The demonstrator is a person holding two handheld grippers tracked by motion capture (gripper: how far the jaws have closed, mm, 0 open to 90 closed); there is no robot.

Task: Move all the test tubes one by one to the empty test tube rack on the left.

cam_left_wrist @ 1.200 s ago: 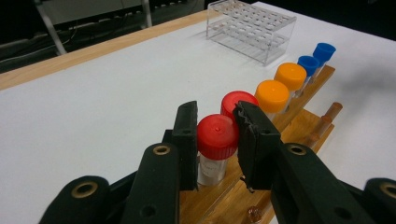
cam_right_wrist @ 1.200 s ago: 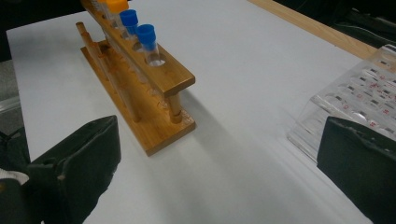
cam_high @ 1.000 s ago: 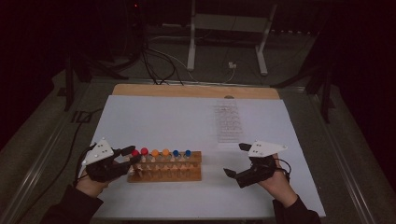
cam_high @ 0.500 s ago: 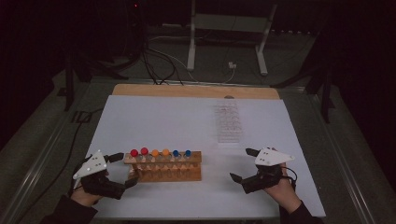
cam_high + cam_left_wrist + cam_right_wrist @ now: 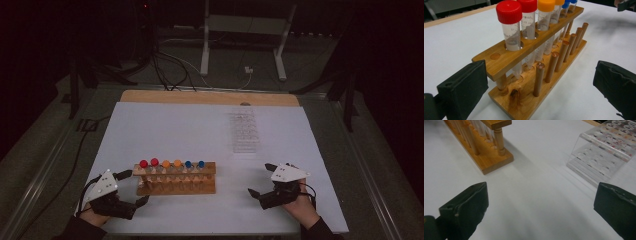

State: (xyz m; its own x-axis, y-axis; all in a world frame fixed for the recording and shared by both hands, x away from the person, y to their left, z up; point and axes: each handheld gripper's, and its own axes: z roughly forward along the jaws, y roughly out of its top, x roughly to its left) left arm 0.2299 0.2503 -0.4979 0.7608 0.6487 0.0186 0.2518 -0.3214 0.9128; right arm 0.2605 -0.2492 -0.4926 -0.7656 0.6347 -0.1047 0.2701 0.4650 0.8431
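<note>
Both tongs had drawn back toward the bench's near edge since the earlier frame, the left tongs point(image 5: 134, 187) and right tongs point(image 5: 259, 181) each spread wide and empty. Between them stood the wooden test-tube rack point(image 5: 176, 178) with six capped tubes point(image 5: 511, 27). Farther back, a clear plastic rack point(image 5: 245, 132) was faint and hard to make out.

Bare tabletop point(image 5: 165, 130) beyond wooden rack point(image 5: 176, 178), clear rack point(image 5: 245, 132).

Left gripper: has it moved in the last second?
Yes. The left gripper has drawn back toward the person and slightly left, away from the wooden rack, which kept its place. Its jaws stand open.
</note>
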